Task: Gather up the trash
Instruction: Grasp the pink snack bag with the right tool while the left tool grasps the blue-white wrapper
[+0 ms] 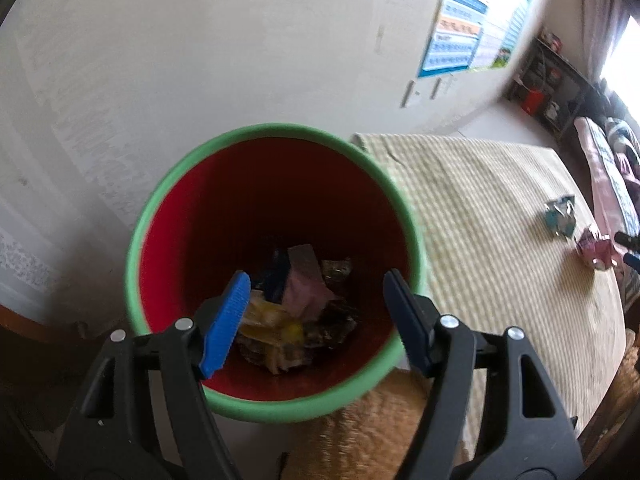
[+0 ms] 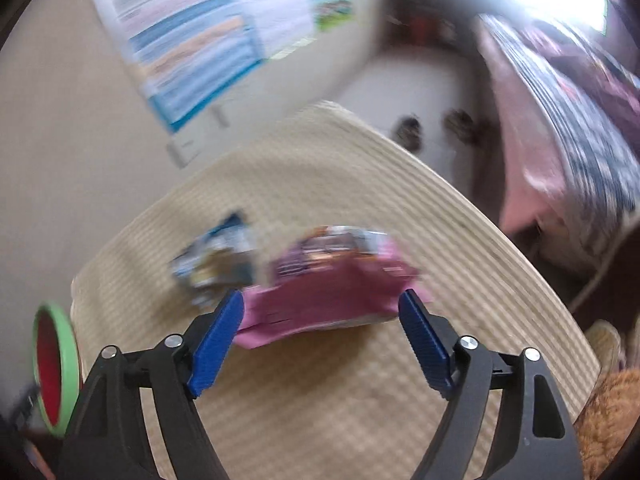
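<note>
A round bin (image 1: 152, 208) with a green rim and red inside stands by the wall; several crumpled wrappers (image 1: 304, 304) lie at its bottom. My left gripper (image 1: 316, 284) hangs open over the bin's mouth, nothing between its blue pads. On the striped beige mat (image 2: 320, 400) lie a pink wrapper (image 2: 320, 304) and a blue-and-silver wrapper (image 2: 216, 260), both blurred. My right gripper (image 2: 322, 300) is open just in front of the pink wrapper, its pads wide on either side and clear of it. In the left wrist view both wrappers (image 1: 560, 220) sit far right, by the right gripper's tips (image 1: 628, 248).
A plain wall with a blue poster (image 1: 452, 36) runs behind the bin and mat. A bed with pink and patterned bedding (image 2: 560, 140) stands to the right. An orange furry rug (image 1: 368, 436) lies at the mat's near edge. A dark shelf (image 1: 552, 80) fills the far corner.
</note>
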A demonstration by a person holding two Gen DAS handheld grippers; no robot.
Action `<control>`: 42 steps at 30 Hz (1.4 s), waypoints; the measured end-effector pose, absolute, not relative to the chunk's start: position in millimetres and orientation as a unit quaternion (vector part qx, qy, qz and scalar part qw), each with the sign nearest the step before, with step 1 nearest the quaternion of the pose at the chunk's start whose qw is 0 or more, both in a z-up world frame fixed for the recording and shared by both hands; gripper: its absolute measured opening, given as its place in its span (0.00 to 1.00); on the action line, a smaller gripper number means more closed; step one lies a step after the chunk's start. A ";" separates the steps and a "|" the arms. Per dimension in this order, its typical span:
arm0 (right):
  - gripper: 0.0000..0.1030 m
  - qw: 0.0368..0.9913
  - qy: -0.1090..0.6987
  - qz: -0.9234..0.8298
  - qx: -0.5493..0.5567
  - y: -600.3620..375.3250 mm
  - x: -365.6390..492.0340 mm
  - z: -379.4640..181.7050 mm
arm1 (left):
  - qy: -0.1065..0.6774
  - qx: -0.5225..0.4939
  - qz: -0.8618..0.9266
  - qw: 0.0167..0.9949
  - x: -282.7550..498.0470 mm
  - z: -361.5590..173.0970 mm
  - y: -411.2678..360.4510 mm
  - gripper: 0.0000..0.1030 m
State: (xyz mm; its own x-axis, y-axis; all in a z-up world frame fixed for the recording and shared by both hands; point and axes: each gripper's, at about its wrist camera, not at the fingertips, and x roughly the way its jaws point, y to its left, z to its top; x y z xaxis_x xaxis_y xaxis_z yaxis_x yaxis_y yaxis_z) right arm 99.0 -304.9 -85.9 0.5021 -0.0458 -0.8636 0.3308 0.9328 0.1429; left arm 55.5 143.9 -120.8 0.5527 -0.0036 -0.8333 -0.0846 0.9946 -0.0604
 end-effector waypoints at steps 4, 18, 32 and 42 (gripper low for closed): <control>0.78 0.812 0.524 -0.098 0.237 -341.8 109.0 -117.5 | 0.473 -0.022 0.001 0.881 55.6 -116.4 115.3 0.65; 0.08 0.817 0.496 -0.017 0.294 -344.7 75.1 -101.3 | 0.462 0.056 -0.102 0.879 71.7 -105.2 -9.9 0.67; 0.10 0.793 0.512 0.005 0.331 -328.3 5.7 -95.9 | 0.428 0.114 -0.183 0.878 138.4 -114.5 -142.4 0.70; 0.33 0.792 0.506 0.002 0.341 -332.8 5.6 -96.4 | 0.467 0.157 -0.186 0.850 175.5 -153.8 -188.4 0.73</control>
